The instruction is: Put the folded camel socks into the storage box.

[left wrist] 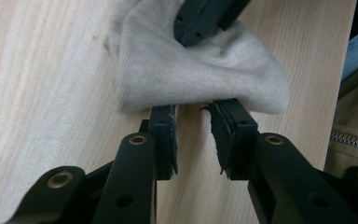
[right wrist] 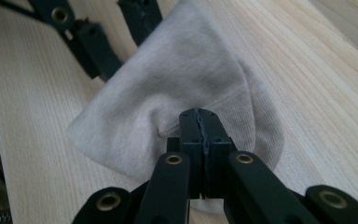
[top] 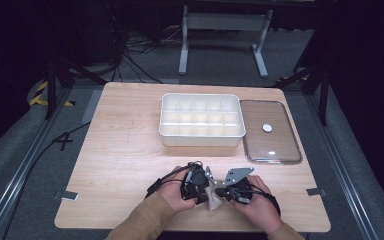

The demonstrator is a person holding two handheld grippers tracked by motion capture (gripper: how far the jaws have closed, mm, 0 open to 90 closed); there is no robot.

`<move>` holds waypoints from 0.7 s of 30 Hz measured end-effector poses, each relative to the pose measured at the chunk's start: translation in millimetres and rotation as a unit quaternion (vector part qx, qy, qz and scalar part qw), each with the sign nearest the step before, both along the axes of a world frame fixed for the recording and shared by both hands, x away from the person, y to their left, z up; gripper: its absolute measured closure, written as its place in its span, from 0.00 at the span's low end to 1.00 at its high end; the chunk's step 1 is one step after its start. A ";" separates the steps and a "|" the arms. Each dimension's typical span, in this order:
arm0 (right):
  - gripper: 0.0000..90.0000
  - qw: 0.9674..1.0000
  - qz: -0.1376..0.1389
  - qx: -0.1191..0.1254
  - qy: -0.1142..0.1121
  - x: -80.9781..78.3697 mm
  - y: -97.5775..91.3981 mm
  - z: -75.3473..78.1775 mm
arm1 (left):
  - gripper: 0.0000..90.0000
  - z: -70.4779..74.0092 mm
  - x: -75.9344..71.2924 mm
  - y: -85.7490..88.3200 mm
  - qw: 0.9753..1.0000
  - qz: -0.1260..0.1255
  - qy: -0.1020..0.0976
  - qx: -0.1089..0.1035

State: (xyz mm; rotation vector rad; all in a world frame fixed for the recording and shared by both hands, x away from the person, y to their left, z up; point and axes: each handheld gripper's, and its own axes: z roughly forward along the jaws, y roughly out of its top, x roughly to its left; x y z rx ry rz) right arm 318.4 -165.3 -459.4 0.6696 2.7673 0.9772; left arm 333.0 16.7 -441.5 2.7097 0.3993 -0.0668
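Cloth (right wrist: 168, 107), a small pale grey piece, lies bunched on the wooden table (top: 125, 150) between our two tongs, close to the table edge nearest us. Our right tongs (right wrist: 200, 116) are pressed together on a fold of the cloth, pinching it so that the fabric puckers around the tips. Our left tongs (left wrist: 193, 114) stand spread, with bare wood showing in the gap; their tips reach the near edge of the cloth, and whether the pads touch it we cannot tell. Seen from above, both tongs meet over the cloth (top: 212, 196), left hand (top: 172, 192) and right hand (top: 255, 202) side by side. Beyond the tongs sit a white divided tray (top: 201, 142) and, to its right, a clear lid (top: 270, 150).
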 end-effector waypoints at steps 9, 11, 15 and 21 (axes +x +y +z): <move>1.00 1.000 -0.015 0.011 0.000 1.9 -2.0 -1.5 | 0.78 -2.4 -5.6 -4.2 1.000 -0.013 0.008 0.006; 1.00 1.000 -0.023 0.008 -0.001 1.4 -1.0 -1.5 | 0.79 -2.0 -4.7 -4.0 1.000 -0.011 0.003 0.003; 1.00 1.000 -0.027 0.006 0.000 0.8 -0.2 -1.1 | 0.77 0.7 -1.1 -1.9 1.000 0.014 -0.001 -0.009; 0.99 0.999 -0.034 0.001 0.005 -1.5 2.8 0.7 | 0.77 6.5 -0.6 -1.8 0.999 0.019 -0.023 -0.025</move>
